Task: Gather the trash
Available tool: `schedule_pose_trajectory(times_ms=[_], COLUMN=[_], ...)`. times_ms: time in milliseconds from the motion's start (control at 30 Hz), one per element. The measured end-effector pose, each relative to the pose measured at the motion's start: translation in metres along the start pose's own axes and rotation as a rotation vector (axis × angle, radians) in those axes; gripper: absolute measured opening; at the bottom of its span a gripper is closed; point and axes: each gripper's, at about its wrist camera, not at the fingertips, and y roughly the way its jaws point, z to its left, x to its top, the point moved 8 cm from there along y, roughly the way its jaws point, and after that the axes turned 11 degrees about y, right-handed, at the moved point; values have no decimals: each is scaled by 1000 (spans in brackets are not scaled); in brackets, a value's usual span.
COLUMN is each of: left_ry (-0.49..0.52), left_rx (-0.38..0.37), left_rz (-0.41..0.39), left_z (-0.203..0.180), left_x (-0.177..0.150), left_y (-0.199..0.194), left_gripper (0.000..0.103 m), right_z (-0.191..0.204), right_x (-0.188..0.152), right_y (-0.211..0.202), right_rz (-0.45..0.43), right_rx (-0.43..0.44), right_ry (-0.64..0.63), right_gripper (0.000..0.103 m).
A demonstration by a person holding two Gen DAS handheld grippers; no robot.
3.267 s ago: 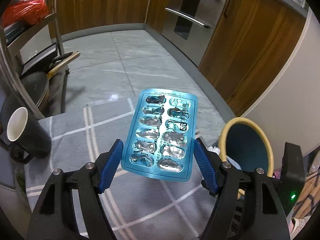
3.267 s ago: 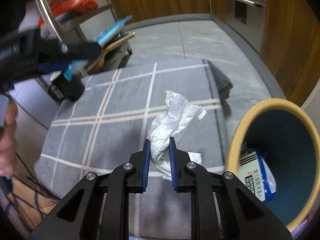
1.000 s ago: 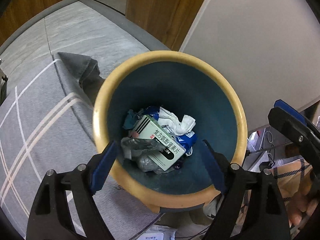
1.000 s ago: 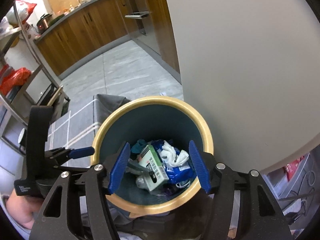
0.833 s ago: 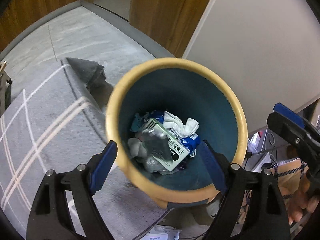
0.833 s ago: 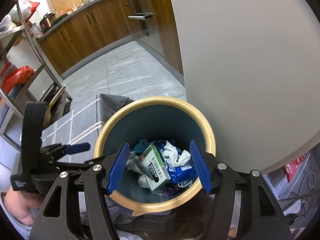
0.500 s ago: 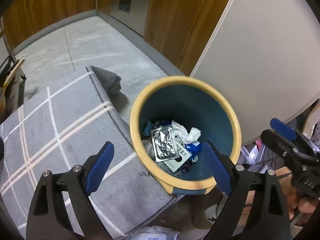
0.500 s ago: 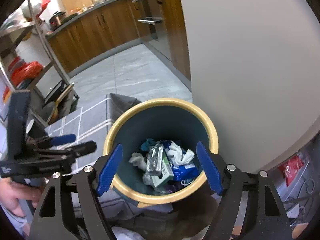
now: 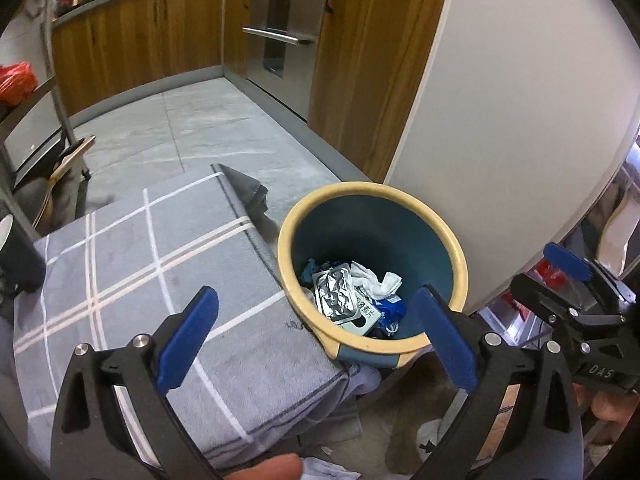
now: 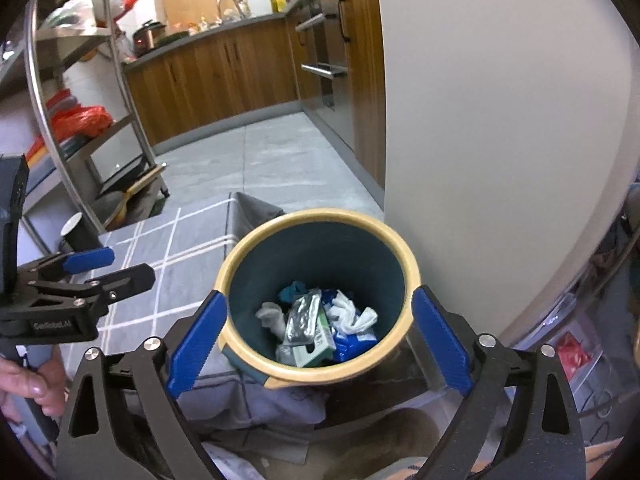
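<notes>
A black cup point(image 10: 78, 229) stands at the left edge on the grey checked tabletop point(image 9: 132, 256). The left hand-held gripper point(image 9: 316, 338) and right hand-held gripper point(image 10: 318, 344) are both opening, empty; lower centre, the yellow-rimmed bin point(image 10: 316, 376) holds a foil blister pack point(image 10: 302, 316) and tissue point(image 10: 352, 314).

Your left gripper point(image 9: 316, 332) has a matte black, triangulated frame with cut-out webs; its two fingers carry blue pads point(image 9: 188, 336), and silver round-head screws sit at the finger pivots. Your right gripper point(image 10: 318, 344) is the same build: black arms, blue pads point(image 10: 440, 346), silver screws. White lettering is printed on each black body, "DAS" on the right one, the left one's only partly legible. Your hand point(image 10: 30, 386) wraps a grey handle below the left body.
</notes>
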Motion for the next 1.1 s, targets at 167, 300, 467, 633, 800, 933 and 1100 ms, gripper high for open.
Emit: schedule_pose_trajectory(times_ms=[167, 300, 467, 633, 800, 933, 1100], left_ry=[-49, -52, -13, 3, 18, 30, 27], left_rx=[5, 13, 14, 13, 5, 4, 1], left_rz=[-35, -59, -76, -81, -83, -80, -79], left_z=[5, 5, -1, -5, -11, -14, -13], left_x=[-6, -14, -18, -19, -18, -18, -19], left_y=[-17, -28, -29, -27, -27, -26, -26], left_gripper=[97, 97, 97, 97, 97, 97, 97], right_z=[3, 7, 10, 9, 10, 10, 13], right_x=[-1, -4, -6, -2, -3, -3, -4], right_y=[-15, -25, -31, -32, -32, -32, -33], right_rz=[-26, -35, -53, -67, -65, -64, -60], right_rx=[26, 39, 31, 32, 33, 34, 34], right_ry=[-4, -15, -24, -14, -16, -18, -24], right_gripper=[97, 98, 98, 98, 98, 98, 98])
